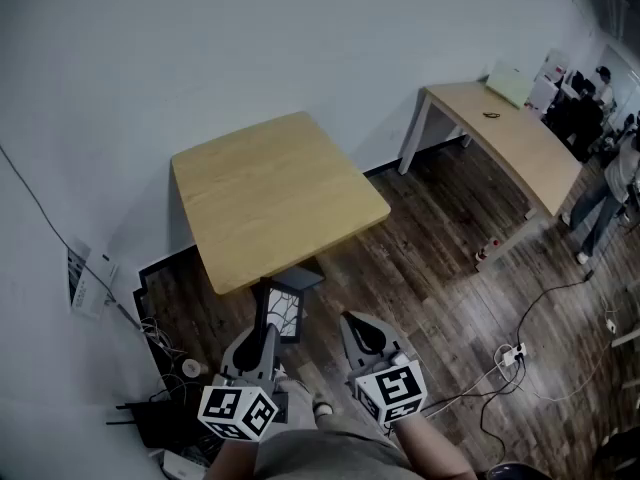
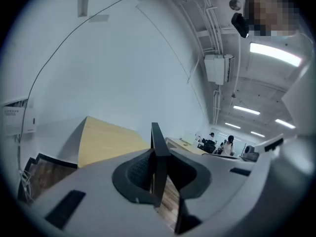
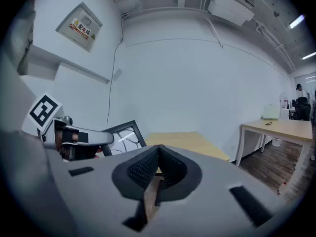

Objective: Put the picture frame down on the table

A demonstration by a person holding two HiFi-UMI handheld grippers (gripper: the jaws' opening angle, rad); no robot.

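My left fingers (image 2: 133, 172) pinch the frame (image 1: 284, 315) edge-on, short of the surface (image 1: 270, 193); right fingers (image 3: 143, 169) closed, empty. Next: reach forward, lower it.

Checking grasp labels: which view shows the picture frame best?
Right gripper view: the picture frame shows its black border and patterned face, with the left gripper clamped on its edge. Left gripper view has it edge-on between the jaws, a dark strip. Head view shows it small, from above.
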